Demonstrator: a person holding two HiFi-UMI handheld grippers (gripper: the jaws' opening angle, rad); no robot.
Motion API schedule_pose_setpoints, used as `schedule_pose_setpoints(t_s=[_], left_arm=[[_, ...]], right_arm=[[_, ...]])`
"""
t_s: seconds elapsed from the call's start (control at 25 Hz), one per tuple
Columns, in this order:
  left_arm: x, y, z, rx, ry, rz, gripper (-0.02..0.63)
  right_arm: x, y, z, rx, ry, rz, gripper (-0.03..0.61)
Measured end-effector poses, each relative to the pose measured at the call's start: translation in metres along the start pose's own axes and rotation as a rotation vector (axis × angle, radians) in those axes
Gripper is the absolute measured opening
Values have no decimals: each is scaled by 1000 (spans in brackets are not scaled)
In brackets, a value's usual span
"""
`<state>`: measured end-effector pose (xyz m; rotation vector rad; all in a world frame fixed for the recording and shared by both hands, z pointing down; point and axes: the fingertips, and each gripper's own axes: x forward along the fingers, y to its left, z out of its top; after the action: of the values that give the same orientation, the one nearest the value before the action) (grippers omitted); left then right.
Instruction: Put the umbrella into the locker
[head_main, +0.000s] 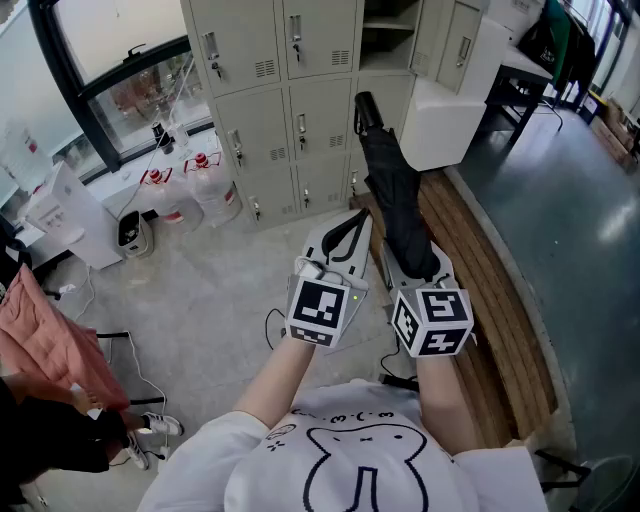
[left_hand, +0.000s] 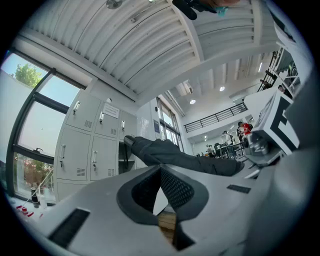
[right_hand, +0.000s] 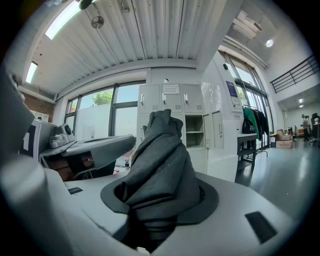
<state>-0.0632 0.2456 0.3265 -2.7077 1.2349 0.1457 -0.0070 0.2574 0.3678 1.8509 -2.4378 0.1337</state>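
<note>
Umbrella (head_main: 385, 170), folded, is clamped in the right gripper (head_main: 415, 265) and sticks out ahead; left gripper (head_main: 350, 225) beside it is closed, empty.

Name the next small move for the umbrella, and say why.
Probably carry the right gripper forward toward the open locker. Its jaws are clamped on the folded black umbrella, which points at the lockers, but its far end looks well short of the open compartment. The left gripper is shut on nothing, so it needn't act.
</note>
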Motion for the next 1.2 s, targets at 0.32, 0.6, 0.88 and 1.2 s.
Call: schedule_pose_setpoints(t_s=[0.32,0.6,0.88,1.2], left_arm=[[-1,13,1,-3,-8,-28,17],[15,22,-7,-7,-6,-47,17],[64,47,-17,4,-3,-34,17],[155,74,-24,3,-13,-15,17]], right_arm=[[7,8,-3,3,8,-40,195],[22,-7,-4,16,24,-73,195],[71,-39,1,20,29,-61,196],[144,-102,13,37,46,-33,195]])
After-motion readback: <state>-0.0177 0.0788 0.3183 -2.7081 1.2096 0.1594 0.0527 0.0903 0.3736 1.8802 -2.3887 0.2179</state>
